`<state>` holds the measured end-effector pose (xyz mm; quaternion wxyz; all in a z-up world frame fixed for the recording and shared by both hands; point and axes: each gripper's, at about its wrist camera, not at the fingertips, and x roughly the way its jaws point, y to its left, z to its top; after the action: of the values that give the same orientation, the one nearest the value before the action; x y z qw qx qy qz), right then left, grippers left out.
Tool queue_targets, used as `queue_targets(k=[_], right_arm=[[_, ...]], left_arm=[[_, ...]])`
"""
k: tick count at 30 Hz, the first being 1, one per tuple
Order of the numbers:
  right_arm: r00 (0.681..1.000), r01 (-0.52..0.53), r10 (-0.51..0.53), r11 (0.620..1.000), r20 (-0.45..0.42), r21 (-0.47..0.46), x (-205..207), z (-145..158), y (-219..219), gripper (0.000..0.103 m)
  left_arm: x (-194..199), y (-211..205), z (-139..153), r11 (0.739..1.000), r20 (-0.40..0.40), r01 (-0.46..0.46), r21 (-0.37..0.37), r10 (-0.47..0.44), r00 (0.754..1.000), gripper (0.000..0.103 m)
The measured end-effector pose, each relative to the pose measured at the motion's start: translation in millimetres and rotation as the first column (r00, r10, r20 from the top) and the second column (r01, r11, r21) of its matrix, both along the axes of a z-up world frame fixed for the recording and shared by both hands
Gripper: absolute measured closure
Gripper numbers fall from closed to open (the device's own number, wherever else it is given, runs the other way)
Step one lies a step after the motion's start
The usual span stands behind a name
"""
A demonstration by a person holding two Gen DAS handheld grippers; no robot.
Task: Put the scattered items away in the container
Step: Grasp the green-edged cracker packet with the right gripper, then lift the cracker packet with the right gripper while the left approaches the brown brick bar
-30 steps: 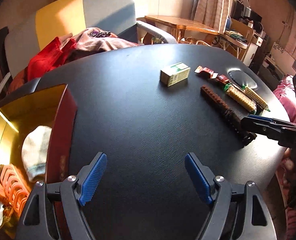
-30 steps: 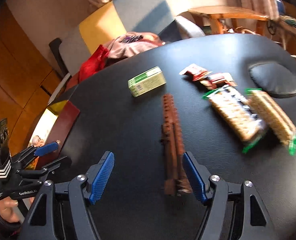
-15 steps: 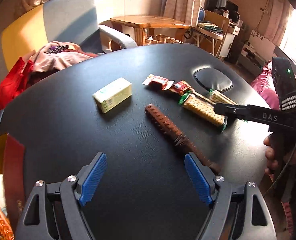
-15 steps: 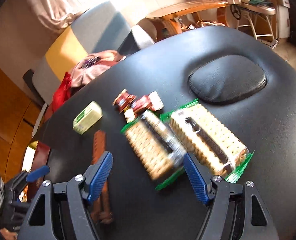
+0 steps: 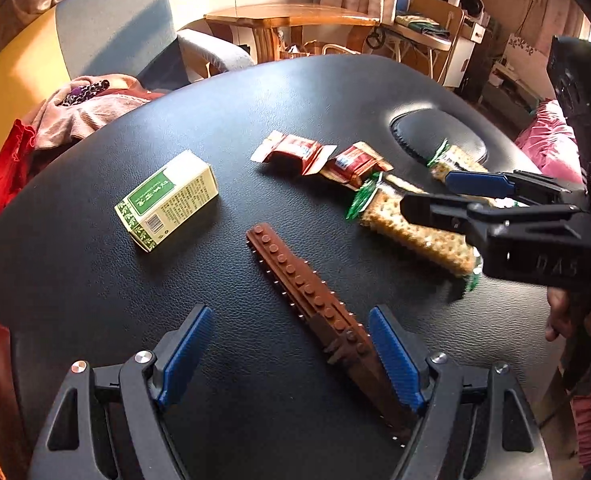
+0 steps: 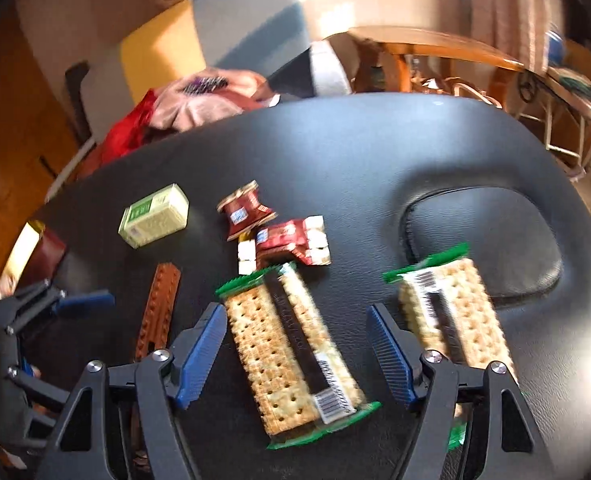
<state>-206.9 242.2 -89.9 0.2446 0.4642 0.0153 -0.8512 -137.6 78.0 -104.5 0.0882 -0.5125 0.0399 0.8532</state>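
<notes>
Both pairs of tongs are pointed steeply down at the black table point(image 5: 95, 300). The left tongs point(image 5: 287, 356) are held wide apart with nothing gripped; the brown brick strip point(image 5: 307, 300) lies diagonally on the table and passes just inside the right blue pad, though no pressing contact can be made out. The right tongs point(image 6: 295, 356) are held over a cracker packet point(image 6: 295, 344), which lies flat between the blue pads; the jaws are closing, yet clear gaps are seen on both sides, so nothing is gripped. In the left view the right tongs point(image 5: 435, 196) are seen from the side reaching in above the crackers, with part of a hand point(image 5: 559, 312) seen behind the handle, whose body carries embossed letters that read roughly "DAS". A second cracker packet point(image 6: 451, 316) lies just right of the first, beside an oval dished pad point(image 6: 495, 236) in the table. Two red snack wrappers point(image 5: 323, 160) lie touching each other at the far end of the crackers; their small labels are too blurred to be read. A cream and green box point(image 5: 167, 200) lies to the left, with a barcode on its near end and green printed panels whose writing cannot be read. The container point(image 6: 35, 248), dark red outside and gold inside, is seen at the far left edge of the table, well apart from the scattered things. A barcode and a dark printed strip are seen on each cracker packet.
</notes>
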Motion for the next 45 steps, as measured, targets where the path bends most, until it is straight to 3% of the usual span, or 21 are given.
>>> queue_targets(k=[2,4,11,22,32,36,40,45], right_arm=[[0.999,-0.037,0.037,0.998,0.005,0.041,-1,-5,-8,0.032],[0.998,-0.067,0.066,0.994,0.014,0.085,0,-12,-16,0.043],[0.998,-0.057,0.062,0.985,-0.021,0.16,25,-12,-14,0.05],[1.0,-0.022,0.023,0.993,-0.006,0.119,89,-15,-35,0.05],[0.998,-0.053,0.055,0.99,-0.01,0.133,154,-12,-91,0.05],[0.997,-0.069,0.071,0.988,-0.01,0.136,174,-11,-109,0.048],[0.999,-0.052,0.054,0.992,-0.01,0.114,183,-10,-116,0.047],[0.999,-0.014,0.019,0.995,-0.039,0.103,190,-7,-114,0.041]], left_arm=[[0,-1,-1,1.0,-0.001,0.001,0.008,-0.001,1.0,0.021],[1,-2,-1,1.0,-0.008,0.001,0.008,-0.001,1.0,0.023],[12,-10,0,1.0,-0.01,0.011,0.019,-0.011,1.0,0.037],[58,-52,0,0.999,0.003,-0.002,0.038,0.002,1.0,0.039],[112,-108,-1,0.997,0.02,-0.018,0.073,0.016,1.0,0.039],[133,-133,0,0.991,0.029,-0.046,0.125,0.043,0.999,0.039],[151,-156,5,0.976,0.031,-0.095,0.197,0.09,0.995,0.033],[160,-162,13,0.96,0.016,-0.129,0.248,0.129,0.991,0.031]])
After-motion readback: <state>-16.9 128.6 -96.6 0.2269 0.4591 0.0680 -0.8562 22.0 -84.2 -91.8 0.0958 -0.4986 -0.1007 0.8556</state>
